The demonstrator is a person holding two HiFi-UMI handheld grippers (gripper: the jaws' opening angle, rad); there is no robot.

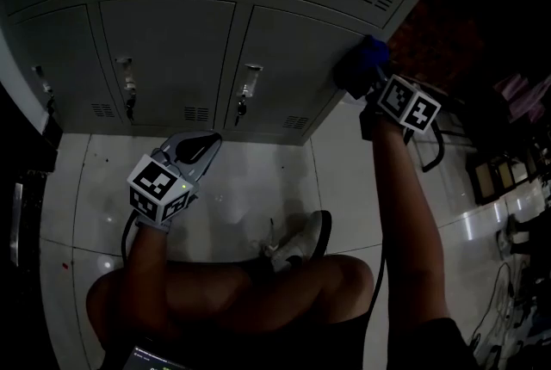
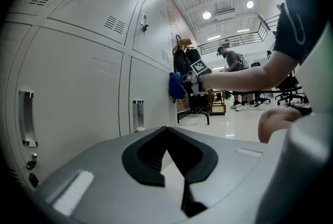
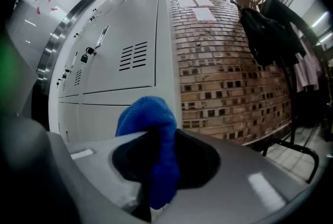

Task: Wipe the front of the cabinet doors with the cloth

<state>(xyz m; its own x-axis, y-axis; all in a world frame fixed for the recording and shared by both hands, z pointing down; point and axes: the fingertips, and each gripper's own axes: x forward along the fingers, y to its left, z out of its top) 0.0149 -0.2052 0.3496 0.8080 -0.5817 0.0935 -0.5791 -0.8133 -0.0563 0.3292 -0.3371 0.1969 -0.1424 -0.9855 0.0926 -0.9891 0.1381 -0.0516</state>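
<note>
Grey metal cabinet doors (image 1: 172, 50) fill the top of the head view, each with a latch and vent slots. My right gripper (image 1: 372, 83) is shut on a blue cloth (image 1: 362, 60) and holds it against the lower right door, close to the cabinet's right edge. In the right gripper view the cloth (image 3: 153, 134) bulges out between the jaws, with the doors (image 3: 119, 61) just behind it. My left gripper (image 1: 205, 140) hangs low in front of the bottom doors, shut and holding nothing. Its view shows the doors (image 2: 78, 87), with the cloth (image 2: 176, 86) far off.
A brick wall (image 3: 234, 61) adjoins the cabinet on the right, with dark clothes on a rack (image 3: 270, 30). Padlocks hang from the latches (image 1: 244, 101). The person's knee and shoe (image 1: 297, 243) are over the white tile floor. People stand in the background (image 2: 234, 64).
</note>
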